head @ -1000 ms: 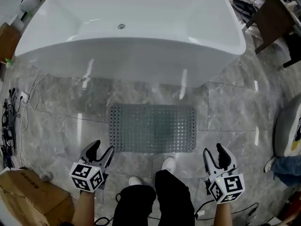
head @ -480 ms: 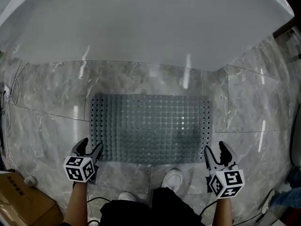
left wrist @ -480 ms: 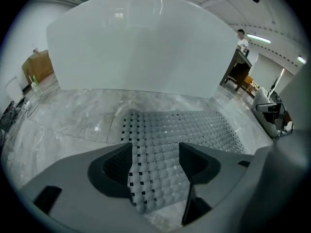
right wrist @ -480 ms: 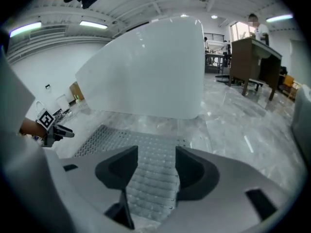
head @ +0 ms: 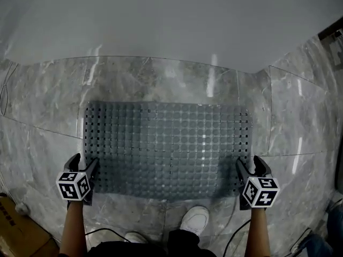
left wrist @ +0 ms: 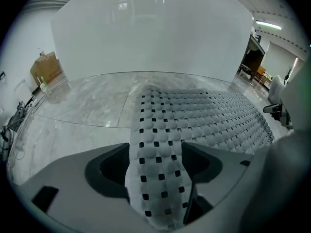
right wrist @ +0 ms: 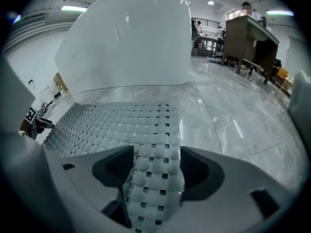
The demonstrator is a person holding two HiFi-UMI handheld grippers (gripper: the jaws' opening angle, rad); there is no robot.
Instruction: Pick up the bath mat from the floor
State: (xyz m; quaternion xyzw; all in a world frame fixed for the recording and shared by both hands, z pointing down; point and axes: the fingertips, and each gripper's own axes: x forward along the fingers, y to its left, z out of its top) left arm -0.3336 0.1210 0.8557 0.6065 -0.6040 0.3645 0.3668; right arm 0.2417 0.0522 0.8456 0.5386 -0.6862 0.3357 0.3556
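Crouching lower than a second ago, we set the left gripper at eight o'clock and the right gripper at four, jaws just spread and unclamped, astride both short edges of the bath mat lying flat on the floor, for an even lift.

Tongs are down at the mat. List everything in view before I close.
bath mat: 1, grey, on the floor before the tub
bathtub: 1, white, beyond the mat
floor: 1, grey marble tiles
cardboard box: 1, brown, head view's lower left
desk: 1, brown, far right background
shoe: 1, white, by the mat's near edge
left tongs: 1, grey, open, jaws just opening, mat's left edge between them
right tongs: 1, grey, open, jaws just opening, mat's right edge between them
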